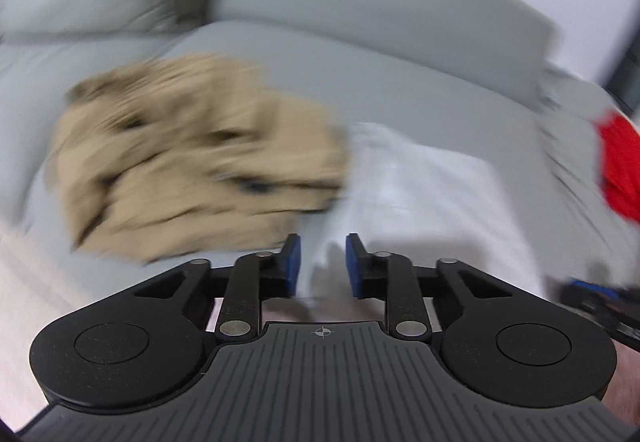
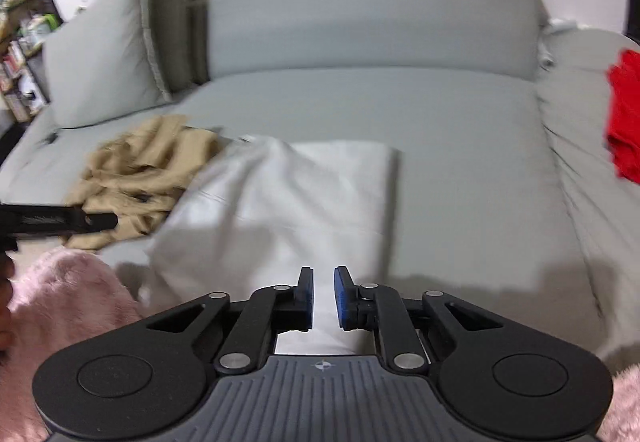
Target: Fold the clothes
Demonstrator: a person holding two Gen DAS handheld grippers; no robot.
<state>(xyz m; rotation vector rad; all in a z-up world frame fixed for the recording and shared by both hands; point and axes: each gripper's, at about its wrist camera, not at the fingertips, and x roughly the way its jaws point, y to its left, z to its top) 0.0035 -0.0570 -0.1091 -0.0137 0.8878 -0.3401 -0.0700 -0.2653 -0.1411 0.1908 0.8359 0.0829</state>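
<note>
Left claw [image 1: 320, 262] first: its blue pads [image 1: 293, 262] stand apart with nothing between them, hovering over the near edge of the white garment [image 1: 420, 193]. The right claw [image 2: 324, 298] is the same story, pads parted by a narrower gap, empty, poised over that same near edge from its own side. Neither has taken hold of any cloth.

Take the white garment as the marker. It lies on the grey sofa seat [image 2: 460, 113], already squared off on its far and right edges, though its left side looks rumpled and slopes away unevenly. Touching its left side, and perhaps tucked a little under it, sits a crumpled tan garment [image 2: 140, 169], not folded at all. Well off to its right, on the sofa's edge, there's a red garment [image 2: 624, 113], only partly in view. Behind and to the left of it, grey cushions [image 2: 108, 45] lean against the backrest [image 2: 360, 13]. Something pink and fluffy [image 2: 64, 298] lies in front of it, at the near left.

My read: the white piece is mid-fold, with both claws lining up for a fresh grip. The left view is badly smeared, so fine detail is lost there. The next move calls for each claw to pinch a near corner of the white cloth cleanly, catching one layer stack and not the tan piece beside it.
</note>
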